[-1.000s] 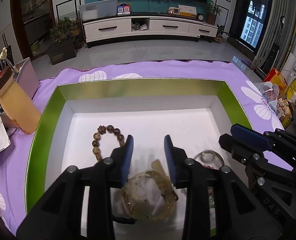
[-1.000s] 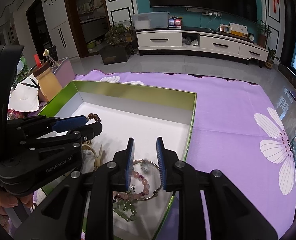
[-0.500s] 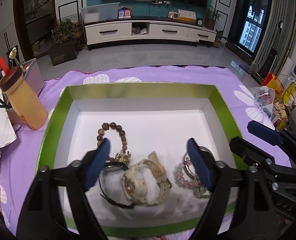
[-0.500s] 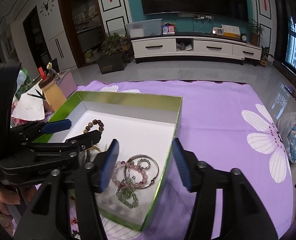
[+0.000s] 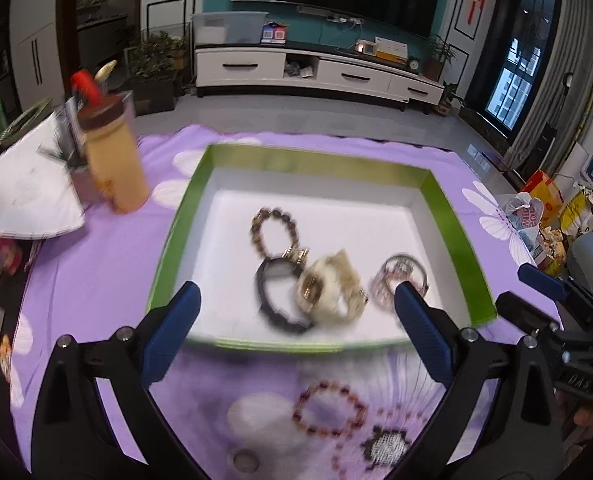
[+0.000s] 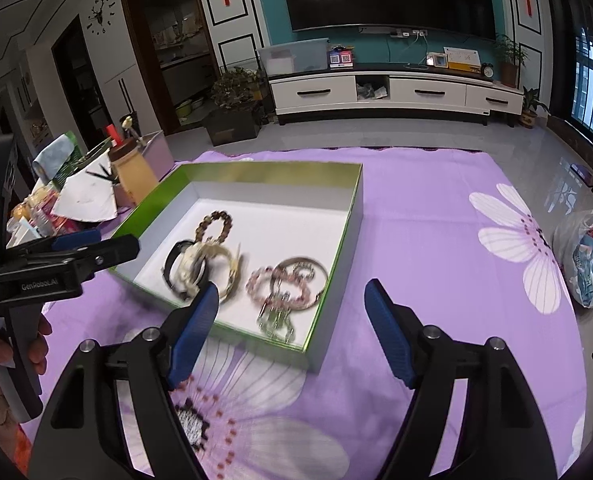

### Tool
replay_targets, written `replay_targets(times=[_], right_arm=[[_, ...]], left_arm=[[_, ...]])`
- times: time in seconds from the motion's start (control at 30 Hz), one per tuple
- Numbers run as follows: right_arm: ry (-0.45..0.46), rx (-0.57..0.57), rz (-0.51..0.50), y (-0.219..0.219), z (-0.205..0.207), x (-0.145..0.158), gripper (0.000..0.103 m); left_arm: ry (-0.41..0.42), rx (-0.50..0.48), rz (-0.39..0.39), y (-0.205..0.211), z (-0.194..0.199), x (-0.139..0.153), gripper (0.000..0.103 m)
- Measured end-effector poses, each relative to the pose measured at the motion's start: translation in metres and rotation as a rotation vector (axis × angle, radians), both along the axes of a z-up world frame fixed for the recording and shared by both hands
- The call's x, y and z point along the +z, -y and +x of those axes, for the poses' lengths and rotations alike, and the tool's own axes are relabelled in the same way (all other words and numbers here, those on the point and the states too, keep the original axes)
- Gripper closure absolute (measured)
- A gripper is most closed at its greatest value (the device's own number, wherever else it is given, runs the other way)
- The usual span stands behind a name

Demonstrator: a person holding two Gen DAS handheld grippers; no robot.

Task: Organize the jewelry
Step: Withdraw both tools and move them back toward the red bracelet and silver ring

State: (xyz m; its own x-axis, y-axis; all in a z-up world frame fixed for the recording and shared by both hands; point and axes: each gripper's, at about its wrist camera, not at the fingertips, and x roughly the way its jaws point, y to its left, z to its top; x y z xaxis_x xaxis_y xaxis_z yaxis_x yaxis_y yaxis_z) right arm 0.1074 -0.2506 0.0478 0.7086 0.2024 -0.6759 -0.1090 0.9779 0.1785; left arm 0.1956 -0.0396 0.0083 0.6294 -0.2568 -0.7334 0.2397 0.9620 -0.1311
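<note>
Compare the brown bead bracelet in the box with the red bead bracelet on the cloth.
The brown bead bracelet lies inside the green box, against other pieces; the red bead bracelet lies alone outside it on the purple cloth. The brown one's beads look larger; the red one's smaller. Both are closed bead loops, lying flat.

One green box (image 5: 452, 216) holds two watches, a brown bead bracelet (image 5: 274, 230) and a blurred pink-and-silver cluster; one red bead bracelet (image 5: 330, 410) lies at lower centre.

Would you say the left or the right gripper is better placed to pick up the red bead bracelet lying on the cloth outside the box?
Left, probably. The red bead bracelet lies on the purple cloth right between the left gripper fingers, jaws open and empty. The right gripper view doesn't show it.
</note>
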Motion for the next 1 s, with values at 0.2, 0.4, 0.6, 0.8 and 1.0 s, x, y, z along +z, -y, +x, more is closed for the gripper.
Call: replay_targets(times=[0.2,0.4,0.6,0.8,1.0], right_arm=[[-0.027,0.007,-0.002,-0.005,-0.025,-0.008,0.027],[-0.070,0.008,0.010,-0.006,-0.045,-0.024,0.027],[-0.116,0.029,0.020,-0.017,-0.056,-0.044,0.027],[-0.149,0.057,0.033,-0.030,-0.061,-0.060,0.027],[-0.167,0.098,0.022,-0.049,-0.062,-0.072,0.027]], left_arm=[[-0.035,0.049,-0.011,-0.034,-0.035,-0.015,0.005],[-0.074,0.091,0.003,-0.054,-0.060,-0.032,0.005],[-0.110,0.110,0.039,-0.059,-0.085,-0.057,0.005],[-0.110,0.100,0.089,-0.052,-0.101,-0.075,0.012],[-0.118,0.089,0.118,-0.047,-0.101,-0.090,0.027]])
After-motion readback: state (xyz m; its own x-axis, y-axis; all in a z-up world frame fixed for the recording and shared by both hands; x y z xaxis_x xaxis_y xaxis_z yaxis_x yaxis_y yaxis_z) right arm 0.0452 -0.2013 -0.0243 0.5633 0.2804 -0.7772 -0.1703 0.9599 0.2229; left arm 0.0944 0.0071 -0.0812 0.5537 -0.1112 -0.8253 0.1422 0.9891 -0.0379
